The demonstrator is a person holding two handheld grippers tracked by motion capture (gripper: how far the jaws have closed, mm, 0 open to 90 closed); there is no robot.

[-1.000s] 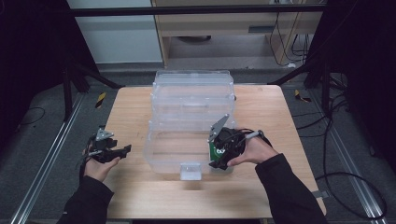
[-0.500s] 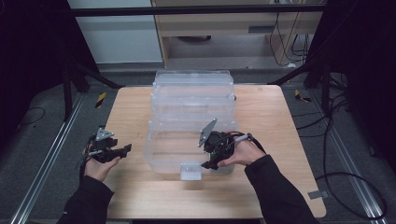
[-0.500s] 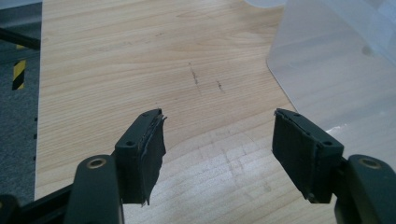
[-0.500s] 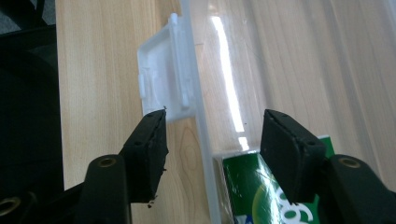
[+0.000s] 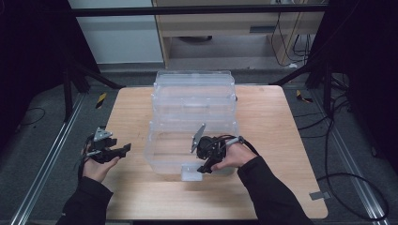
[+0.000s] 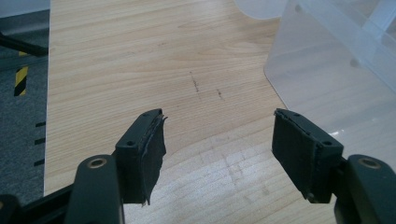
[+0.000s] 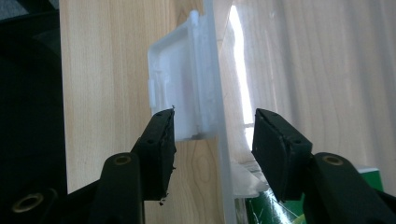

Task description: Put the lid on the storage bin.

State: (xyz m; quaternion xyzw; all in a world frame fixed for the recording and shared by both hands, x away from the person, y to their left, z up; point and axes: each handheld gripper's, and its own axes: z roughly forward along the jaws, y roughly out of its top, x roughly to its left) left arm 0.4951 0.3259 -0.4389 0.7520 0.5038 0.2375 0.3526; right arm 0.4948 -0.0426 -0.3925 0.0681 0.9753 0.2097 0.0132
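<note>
We're holding the right gripper (image 5: pixel 202 166) at the front wall of the clear plastic box (image 5: pixel 192 117), which is sitting mid-table toward the near edge, and its jaws have just been closing around the white latch (image 7: pixel 180 100), left pad touching, right pad not yet pressing. Our left gripper (image 5: pixel 123 149) is hanging open over the wood table (image 6: pixel 140 60) near the left edge, gripping nothing.

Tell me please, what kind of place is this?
Probably a lab or recording workshop: a wooden table inside a black frame, cables across the grey floor, and clear plastic bins set out for handling.
</note>
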